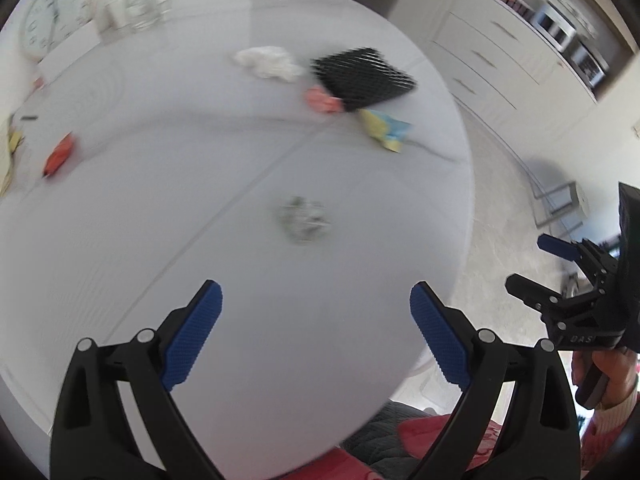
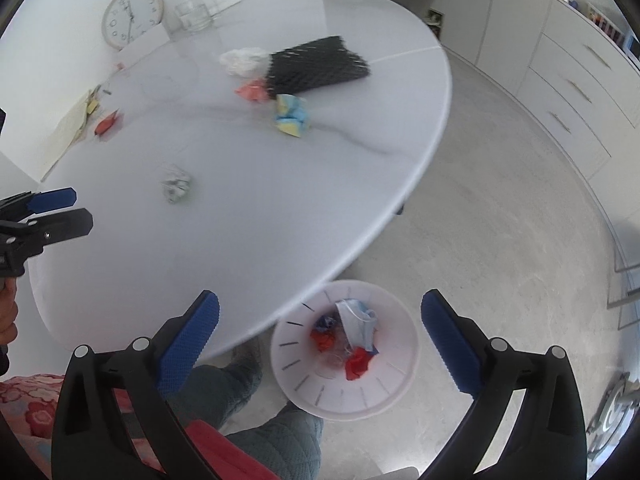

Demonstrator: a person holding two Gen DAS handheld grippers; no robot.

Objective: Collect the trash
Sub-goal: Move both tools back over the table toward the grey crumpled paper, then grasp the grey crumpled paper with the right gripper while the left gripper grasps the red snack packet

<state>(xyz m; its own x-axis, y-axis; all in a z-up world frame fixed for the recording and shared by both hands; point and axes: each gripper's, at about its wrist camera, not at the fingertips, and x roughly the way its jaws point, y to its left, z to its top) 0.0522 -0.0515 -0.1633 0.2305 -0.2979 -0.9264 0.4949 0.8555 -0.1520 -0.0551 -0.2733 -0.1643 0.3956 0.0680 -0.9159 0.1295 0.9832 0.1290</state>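
A round white table (image 1: 120, 240) (image 2: 280, 200) bears scattered trash: a crumpled grey-green wad (image 1: 304, 218) (image 2: 176, 186), a yellow-blue wrapper (image 1: 386, 128) (image 2: 292, 116), a pink wad (image 1: 322, 98) (image 2: 252, 91), white tissue (image 1: 268, 62) (image 2: 242, 60), a red wrapper (image 1: 60, 154) (image 2: 107, 122). A black mesh piece (image 1: 362, 76) (image 2: 316, 65) lies among them. My left gripper (image 1: 316, 336) (image 2: 76, 208) is open and empty over the table's near part. My right gripper (image 2: 320, 340) (image 1: 532, 264) is open and empty above a white bin (image 2: 400, 336) on the floor, which holds a face mask and red and blue scraps.
A wall clock (image 1: 56, 14) (image 2: 132, 16) leans at the table's far left beside a glass jug (image 1: 142, 6) (image 2: 196, 10). White drawers (image 1: 492, 64) (image 2: 580, 92) line the right wall. Grey floor (image 2: 500, 220) lies right of the table. The person's legs (image 2: 240, 392) are below the table edge.
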